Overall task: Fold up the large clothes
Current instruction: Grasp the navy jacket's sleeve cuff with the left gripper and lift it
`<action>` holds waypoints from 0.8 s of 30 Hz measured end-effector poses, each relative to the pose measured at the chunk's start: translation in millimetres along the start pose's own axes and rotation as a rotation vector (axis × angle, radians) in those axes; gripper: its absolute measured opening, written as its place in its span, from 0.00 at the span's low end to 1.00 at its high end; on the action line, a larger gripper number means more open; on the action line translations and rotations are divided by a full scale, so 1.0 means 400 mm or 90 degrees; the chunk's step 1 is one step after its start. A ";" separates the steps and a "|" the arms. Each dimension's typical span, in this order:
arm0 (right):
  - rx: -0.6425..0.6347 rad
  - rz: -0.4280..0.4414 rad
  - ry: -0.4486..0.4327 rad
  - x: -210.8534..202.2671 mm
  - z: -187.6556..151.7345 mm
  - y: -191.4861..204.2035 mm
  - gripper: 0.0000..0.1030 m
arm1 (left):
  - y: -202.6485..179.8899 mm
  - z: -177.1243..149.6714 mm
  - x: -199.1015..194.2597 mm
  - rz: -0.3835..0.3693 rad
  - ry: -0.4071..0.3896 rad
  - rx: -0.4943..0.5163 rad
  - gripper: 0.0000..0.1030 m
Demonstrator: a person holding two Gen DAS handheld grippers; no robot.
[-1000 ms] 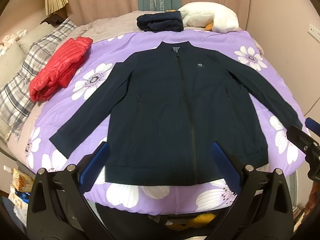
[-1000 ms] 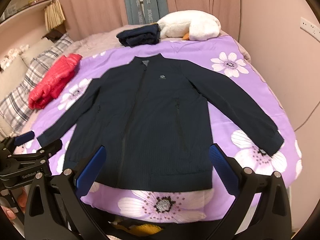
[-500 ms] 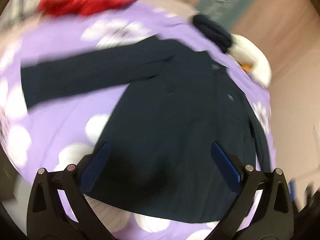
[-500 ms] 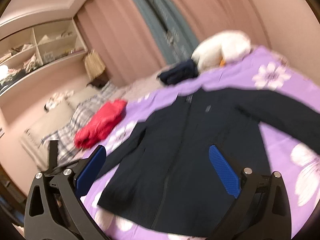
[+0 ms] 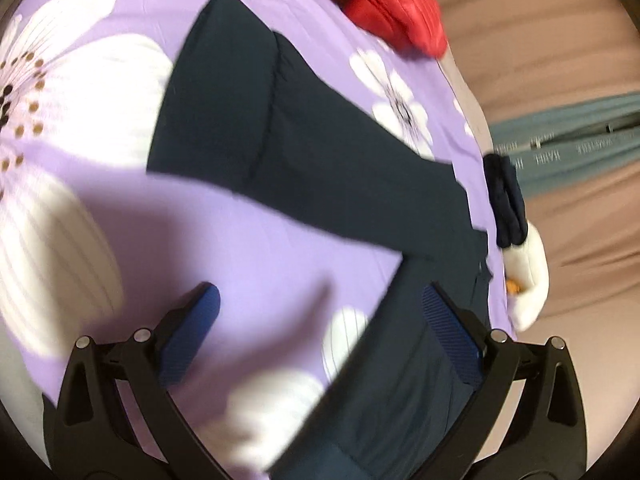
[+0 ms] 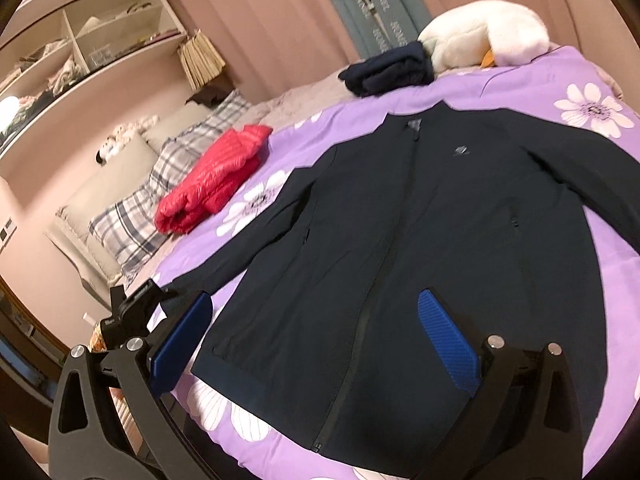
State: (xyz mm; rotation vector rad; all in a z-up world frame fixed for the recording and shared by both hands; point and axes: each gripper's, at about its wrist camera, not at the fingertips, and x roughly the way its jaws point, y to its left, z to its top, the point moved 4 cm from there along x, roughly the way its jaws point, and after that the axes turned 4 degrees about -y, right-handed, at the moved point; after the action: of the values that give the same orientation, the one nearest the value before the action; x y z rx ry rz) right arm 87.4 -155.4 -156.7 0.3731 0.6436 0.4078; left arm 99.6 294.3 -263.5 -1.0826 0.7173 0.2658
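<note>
A dark navy zip jacket (image 6: pixel 420 232) lies flat, front up, on the purple flowered bedspread (image 6: pixel 520 80), sleeves spread. In the left wrist view its left sleeve (image 5: pixel 304 152) runs across the spread, cuff toward the upper left. My left gripper (image 5: pixel 320 328) is open and empty, low over the bedspread just below that sleeve. My right gripper (image 6: pixel 316 336) is open and empty above the jacket's lower hem. The left gripper's body (image 6: pixel 136 308) shows at the bed's left edge in the right wrist view.
A folded red puffer jacket (image 6: pixel 216 180) lies left of the navy jacket, by plaid pillows (image 6: pixel 160 184). A folded dark garment (image 6: pixel 388 68) and a white plush toy (image 6: pixel 480 36) sit at the far side. Shelves (image 6: pixel 80 40) and curtains stand behind.
My left gripper has swung left and down, close over the jacket's left sleeve. My right gripper has tilted and shifted left over the jacket's hem. The jacket has not moved.
</note>
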 end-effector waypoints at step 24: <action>-0.061 -0.042 0.060 0.092 0.004 0.045 0.99 | 0.051 0.201 0.069 0.107 -0.103 -0.024 0.48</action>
State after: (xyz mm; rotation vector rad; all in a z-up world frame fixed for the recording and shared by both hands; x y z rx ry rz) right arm 110.7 -123.0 -165.5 0.2422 0.7234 0.3941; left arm 141.5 370.3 -274.0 -1.0244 0.6602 0.5077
